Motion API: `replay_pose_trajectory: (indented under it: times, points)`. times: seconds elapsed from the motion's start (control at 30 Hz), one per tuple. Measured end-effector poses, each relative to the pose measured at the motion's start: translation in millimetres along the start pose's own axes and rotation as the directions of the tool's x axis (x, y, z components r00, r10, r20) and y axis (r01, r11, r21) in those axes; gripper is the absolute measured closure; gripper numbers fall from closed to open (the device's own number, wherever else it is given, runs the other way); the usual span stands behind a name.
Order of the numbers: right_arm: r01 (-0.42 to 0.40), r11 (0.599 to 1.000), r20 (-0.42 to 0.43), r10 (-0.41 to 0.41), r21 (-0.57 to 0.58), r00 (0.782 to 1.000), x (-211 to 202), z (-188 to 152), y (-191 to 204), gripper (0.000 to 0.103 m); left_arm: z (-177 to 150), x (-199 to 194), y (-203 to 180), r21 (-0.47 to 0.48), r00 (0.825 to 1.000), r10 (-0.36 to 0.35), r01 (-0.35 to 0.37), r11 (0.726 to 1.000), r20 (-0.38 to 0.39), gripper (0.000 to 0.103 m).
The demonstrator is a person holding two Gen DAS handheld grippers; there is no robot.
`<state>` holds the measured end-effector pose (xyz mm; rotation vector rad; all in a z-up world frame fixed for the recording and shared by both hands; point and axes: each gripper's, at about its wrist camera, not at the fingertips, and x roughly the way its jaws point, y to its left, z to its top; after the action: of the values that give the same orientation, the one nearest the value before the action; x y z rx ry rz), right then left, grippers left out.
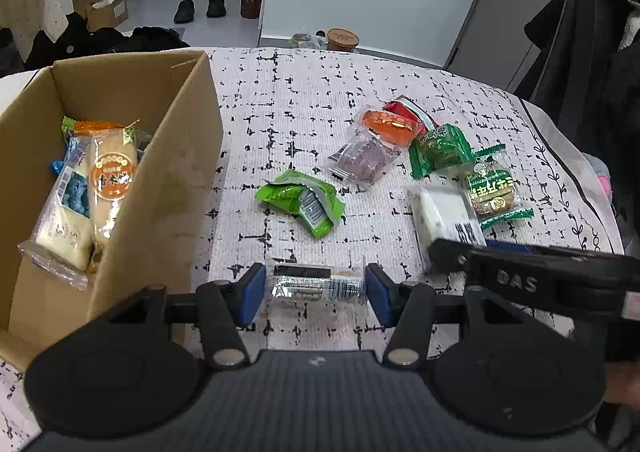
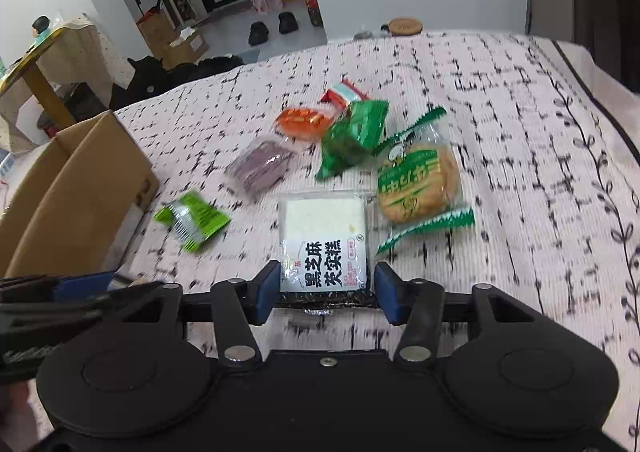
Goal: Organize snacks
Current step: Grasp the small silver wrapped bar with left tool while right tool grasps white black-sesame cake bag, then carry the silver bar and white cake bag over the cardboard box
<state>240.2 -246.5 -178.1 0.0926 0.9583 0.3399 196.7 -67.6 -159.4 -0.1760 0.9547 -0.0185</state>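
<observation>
The snacks lie on a table covered with a ribbed white cloth [image 1: 312, 107] that has a black broken-line pattern. The left gripper [image 1: 315, 286] pinches a small clear packet [image 1: 318, 284] with a black and silver label between its blue pads, near the front edge of the table, just beside the box [image 1: 176, 179]. The box is of brown cardboard, open on top, at the left edge; inside it lie two long clear packets, one with an orange round label [image 1: 110, 175] and one with blue print [image 1: 74, 187]. The right gripper [image 2: 326, 288] has its jaws closed on a flat square white cake [image 2: 324, 240] in a clear wrapper with bold black characters; no earlier picture lets me say more of it. Further to the middle of the table lie a crumpled light green packet [image 1: 300, 201], a purple block [image 1: 362, 159] in clear film, an orange packet [image 1: 390, 125], a red one [image 1: 404, 107], a dark green glossy packet [image 1: 440, 149] and a round brown biscuit [image 2: 418, 183] in a green-edged wrapper.
</observation>
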Motion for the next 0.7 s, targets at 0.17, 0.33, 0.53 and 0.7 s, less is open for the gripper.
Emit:
replay_pose_trajectory:
  times: [0.17,0.33,0.53,0.7]
  points:
    - [-0.004,1.0,-0.044,0.005,0.019,0.999,-15.2,-14.9,-4.9,0.055,-2.5,-0.1,-1.4,0.002,1.0,0.001,-0.001,1.0,-0.007,0.049]
    - [0.02,1.0,-0.066,-0.02,0.006,0.998,-23.9,-25.8,-5.5,0.054,-6.9,1.3,-2.1,0.0,1.0,0.0,0.0,1.0,-0.014,0.049]
    - [0.039,0.999,-0.034,-0.04,-0.012,0.999,-23.7,-23.7,-1.4,0.05,-9.9,0.3,-4.5,0.004,1.0,-0.005,0.005,1.0,-0.018,0.049]
    - [0.077,0.997,-0.029,-0.078,-0.026,0.997,-8.8,-20.6,3.5,0.042,-8.2,-2.7,-4.2,-0.002,1.0,-0.006,0.006,1.0,-0.008,0.049]
